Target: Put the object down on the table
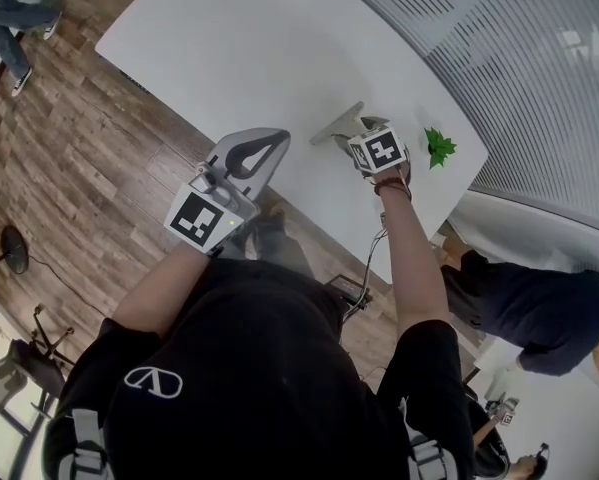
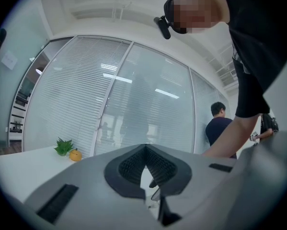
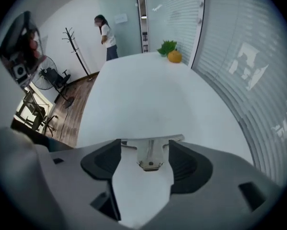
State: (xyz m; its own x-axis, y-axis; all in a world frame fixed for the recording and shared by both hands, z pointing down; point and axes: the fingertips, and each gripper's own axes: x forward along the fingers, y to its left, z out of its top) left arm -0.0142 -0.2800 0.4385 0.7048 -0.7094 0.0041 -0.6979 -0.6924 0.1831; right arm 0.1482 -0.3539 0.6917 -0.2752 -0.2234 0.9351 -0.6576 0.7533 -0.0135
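Beneath my right gripper (image 3: 145, 145), table (image 1: 279, 48): white and wide, it runs far ahead of the jaws; its near edge is just behind this gripper.
Right gripper: jaws stand wide apart, the pads press on nothing.
Left gripper (image 2: 145, 146): jaws closed tip to tip, empty, held to the left, beyond the table edge and over the wooden floor (image 1: 89, 138).
Metal object (image 3: 151, 158): flat T-shaped piece between the right jaws, its crossbar at the jaw tips; it seems to lie already on the table.
Plant (image 1: 440, 148): small, green, near the right side of the right gripper.
Orange fruit (image 3: 174, 56): far ahead, at the table's far end.
Risk: if I pull back crooked, a jaw tip may hook the crossbar and drag the piece toward the near edge, where it could fall.
Writing: only black-and-white square markers (image 1: 382, 151) on the gripper cubes and a white emblem (image 1: 153, 381) on my shirt (image 1: 269, 368); no words I can read, no brand on the object.
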